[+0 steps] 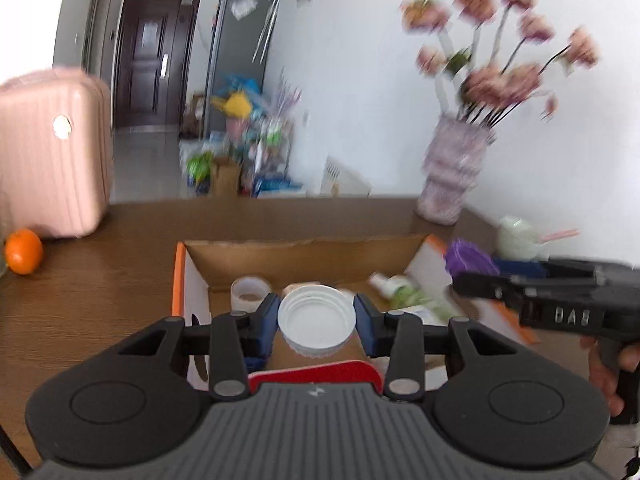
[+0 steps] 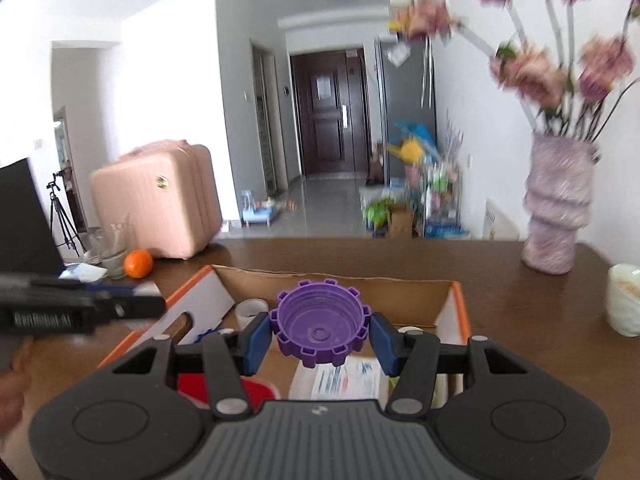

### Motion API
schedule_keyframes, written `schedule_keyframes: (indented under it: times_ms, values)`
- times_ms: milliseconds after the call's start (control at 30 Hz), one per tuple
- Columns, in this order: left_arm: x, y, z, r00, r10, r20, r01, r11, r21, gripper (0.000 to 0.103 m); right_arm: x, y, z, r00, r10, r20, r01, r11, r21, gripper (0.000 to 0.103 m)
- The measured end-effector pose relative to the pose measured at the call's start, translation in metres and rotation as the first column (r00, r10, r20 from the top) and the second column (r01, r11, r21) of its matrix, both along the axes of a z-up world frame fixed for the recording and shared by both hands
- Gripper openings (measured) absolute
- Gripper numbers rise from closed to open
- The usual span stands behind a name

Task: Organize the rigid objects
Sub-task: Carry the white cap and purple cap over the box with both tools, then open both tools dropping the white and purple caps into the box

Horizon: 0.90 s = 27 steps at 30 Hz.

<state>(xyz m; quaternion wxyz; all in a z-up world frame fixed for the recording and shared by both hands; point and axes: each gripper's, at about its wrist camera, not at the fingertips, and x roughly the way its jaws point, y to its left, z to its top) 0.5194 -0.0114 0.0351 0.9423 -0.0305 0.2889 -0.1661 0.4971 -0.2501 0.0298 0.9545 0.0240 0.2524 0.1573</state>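
My left gripper [image 1: 317, 322] is shut on a white ribbed lid [image 1: 316, 320], its hollow side toward the camera, held over the open cardboard box [image 1: 304, 250]. My right gripper [image 2: 319, 330] is shut on a purple notched lid [image 2: 319, 326], hollow side up, above the same cardboard box [image 2: 336, 286]. In the left wrist view the right gripper [image 1: 472, 276] comes in from the right with the purple lid [image 1: 468, 260] at the box's right wall. In the box lie a roll of clear tape [image 1: 250, 292], a small white and green bottle [image 1: 394, 286], a red item [image 1: 316, 372] and a printed packet [image 2: 346, 376].
On the brown table [image 1: 100, 280] stand an orange [image 1: 23, 251], a pink suitcase [image 1: 52, 152], a lilac vase of pink flowers [image 1: 454, 172], a pale bowl [image 2: 624, 300] and a glass [image 2: 112, 254]. A hand [image 1: 608, 376] holds the right gripper's grip.
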Motion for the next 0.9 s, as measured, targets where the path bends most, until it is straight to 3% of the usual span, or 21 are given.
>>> schedule_keyframes:
  times_ms: [100, 200, 300, 333, 433, 467, 667, 900]
  values:
    - [0.031, -0.010, -0.020, 0.998, -0.007, -0.067, 0.010, 0.999, 0.044, 0.040, 0.048, 0.008, -0.013, 0.997, -0.003, -0.071, 0.002, 1.000, -0.019, 0.053]
    - [0.052, -0.019, -0.033, 0.996, 0.034, -0.079, -0.026, 0.995, 0.101, 0.041, 0.090, 0.011, -0.030, 0.987, -0.036, -0.154, 0.031, 0.999, -0.039, 0.053]
    - [0.061, -0.023, -0.044, 0.994, 0.019, -0.106, -0.008, 0.995, 0.100, 0.041, 0.114, 0.019, -0.047, 0.977, -0.075, -0.202, 0.055, 0.993, -0.101, 0.053]
    - [0.063, -0.022, -0.045, 0.994, 0.016, -0.106, -0.007, 0.996, 0.087, 0.045, 0.115, 0.021, -0.051, 0.975, -0.087, -0.205, 0.065, 0.992, -0.110, 0.054]
    - [0.062, -0.020, -0.045, 0.994, 0.009, -0.105, -0.001, 0.997, 0.076, 0.061, 0.112, 0.015, -0.052, 0.977, -0.078, -0.199, 0.068, 0.996, -0.059, 0.059]
    - [0.060, -0.018, -0.044, 0.995, 0.009, -0.101, -0.001, 0.997, 0.075, 0.062, 0.111, 0.013, -0.050, 0.979, -0.084, -0.186, 0.075, 0.996, -0.057, 0.063]
    - [0.039, -0.002, -0.026, 0.997, 0.051, -0.059, -0.046, 0.995, 0.084, 0.065, 0.095, 0.000, -0.032, 0.985, -0.100, -0.142, 0.093, 0.994, -0.054, 0.063]
    - [-0.034, 0.016, 0.013, 0.994, 0.071, 0.079, -0.081, 0.988, 0.133, 0.079, 0.027, -0.006, 0.002, 0.996, -0.060, -0.065, 0.054, 0.995, -0.088, 0.067]
